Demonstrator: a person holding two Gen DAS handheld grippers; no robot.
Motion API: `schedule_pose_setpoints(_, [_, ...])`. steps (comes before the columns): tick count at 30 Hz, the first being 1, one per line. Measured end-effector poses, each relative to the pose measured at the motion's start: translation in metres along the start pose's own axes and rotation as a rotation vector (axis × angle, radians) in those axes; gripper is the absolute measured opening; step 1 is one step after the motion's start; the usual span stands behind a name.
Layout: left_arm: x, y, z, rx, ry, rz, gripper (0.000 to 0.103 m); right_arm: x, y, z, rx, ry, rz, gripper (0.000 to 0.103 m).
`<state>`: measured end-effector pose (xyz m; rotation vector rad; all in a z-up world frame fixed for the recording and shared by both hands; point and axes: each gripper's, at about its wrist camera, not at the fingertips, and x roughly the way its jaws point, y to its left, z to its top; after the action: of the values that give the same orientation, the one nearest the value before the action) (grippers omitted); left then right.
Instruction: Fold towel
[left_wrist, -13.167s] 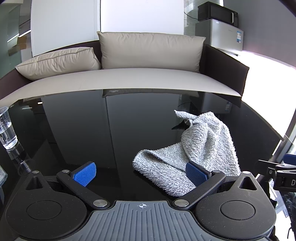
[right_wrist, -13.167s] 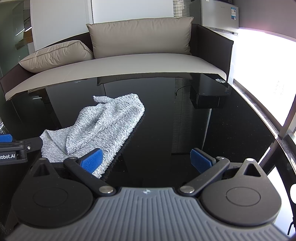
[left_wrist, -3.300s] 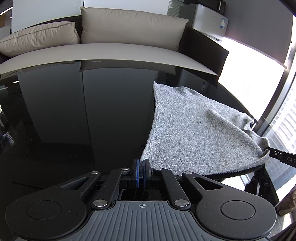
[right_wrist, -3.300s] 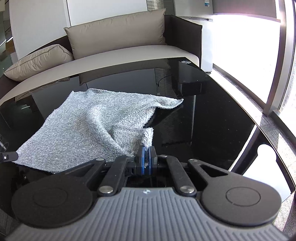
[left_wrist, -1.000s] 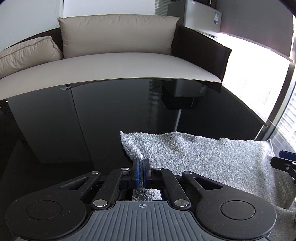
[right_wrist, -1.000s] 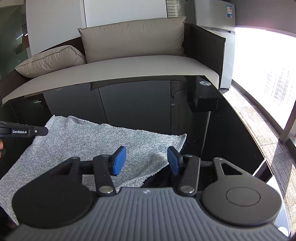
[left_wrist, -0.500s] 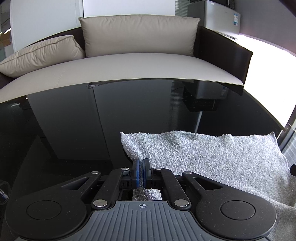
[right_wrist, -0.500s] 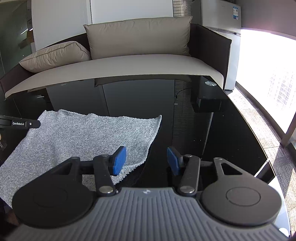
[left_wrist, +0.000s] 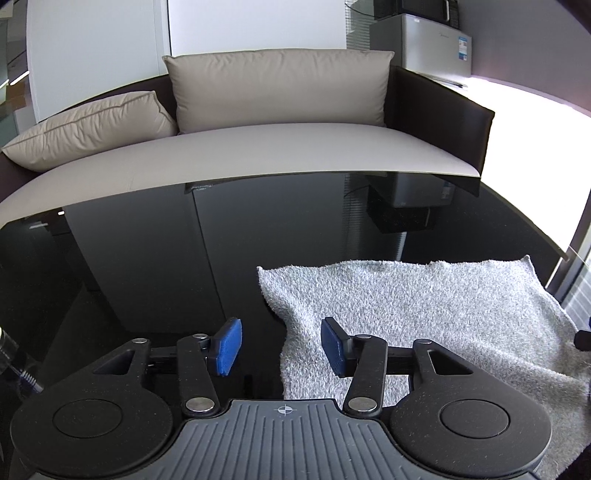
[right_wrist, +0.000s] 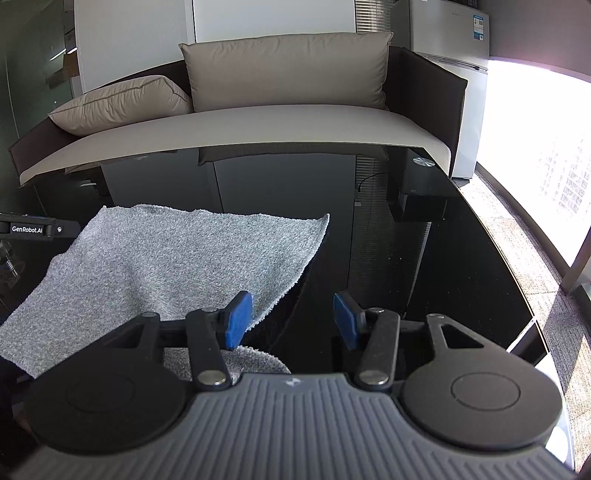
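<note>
Here one grey towel (left_wrist: 424, 306) between two hand-held grippers, left (left_wrist: 282, 347) and right (right_wrist: 292, 320), both agape, empty

Bare black table (left_wrist: 147, 266) beyond towel (left_wrist: 424, 306); sofa (left_wrist: 258, 155) seemingly just behind.

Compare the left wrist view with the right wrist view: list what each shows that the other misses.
Left wrist only: the open left claw straddling the towel's left edge, and a black appliance on the fridge. Right wrist only: the open right claw beside the towel's right edge, a "GenRobot.AI" finger, and the carpeted floor. Both: towel, glossy black table, beige sofa.
</note>
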<state>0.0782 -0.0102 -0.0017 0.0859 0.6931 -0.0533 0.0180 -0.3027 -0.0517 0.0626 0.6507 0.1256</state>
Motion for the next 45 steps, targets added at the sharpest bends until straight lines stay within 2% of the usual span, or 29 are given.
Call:
schedule_pose_setpoints(11, [-0.025,-0.009,-0.034,0.056,0.034,-0.004,0.049,-0.017,0.008,-0.017,-0.032,0.018,-0.032,0.052])
schedule_pose_setpoints(20, [-0.039,-0.007,-0.056,0.057,0.05,-0.004,0.05,-0.032,0.005,-0.029,-0.026,0.032,-0.075,0.052])
schedule_pose_setpoints(45, [-0.073,0.004,-0.084,0.042,0.047,-0.02,0.051,-0.06,-0.002,-0.053,-0.007,0.088,-0.104,0.052])
